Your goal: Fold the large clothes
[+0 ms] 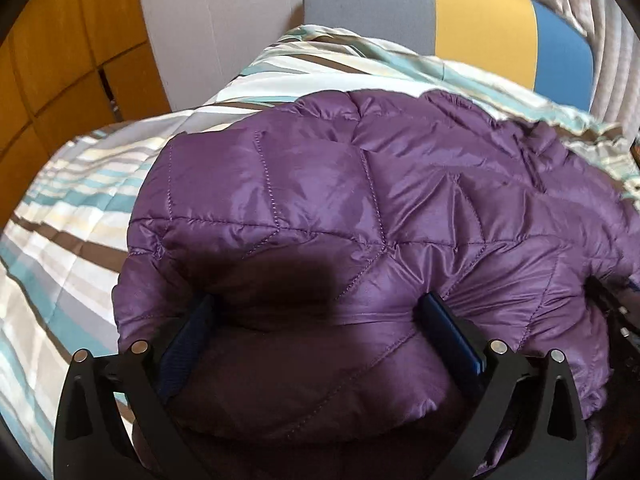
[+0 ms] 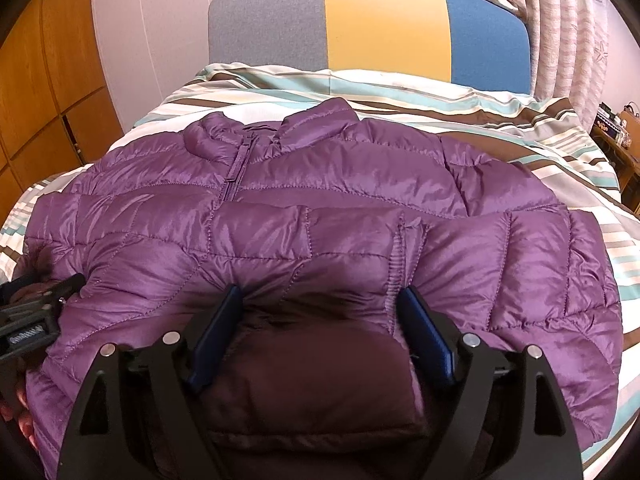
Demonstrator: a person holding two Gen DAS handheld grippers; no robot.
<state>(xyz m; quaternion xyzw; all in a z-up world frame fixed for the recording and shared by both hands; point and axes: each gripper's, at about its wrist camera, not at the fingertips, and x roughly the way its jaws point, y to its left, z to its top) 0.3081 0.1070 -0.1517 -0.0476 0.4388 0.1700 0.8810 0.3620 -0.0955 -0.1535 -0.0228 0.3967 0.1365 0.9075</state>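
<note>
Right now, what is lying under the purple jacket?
The purple jacket lies on a striped bed cover, which shows around its far and side edges. What the cover looks like directly beneath the jacket, or whether anything else lies there, cannot be seen.

A home bedroom: a bed under a striped duvet in white, teal, grey and brown (image 2: 400,92), with a padded headboard in grey, yellow and blue panels (image 2: 368,24). Orange-brown wooden wardrobe doors (image 2: 44,92) stand at the left, pale patterned curtains (image 2: 568,20) at the right beside a cluttered wooden side shelf (image 2: 618,140).
</note>
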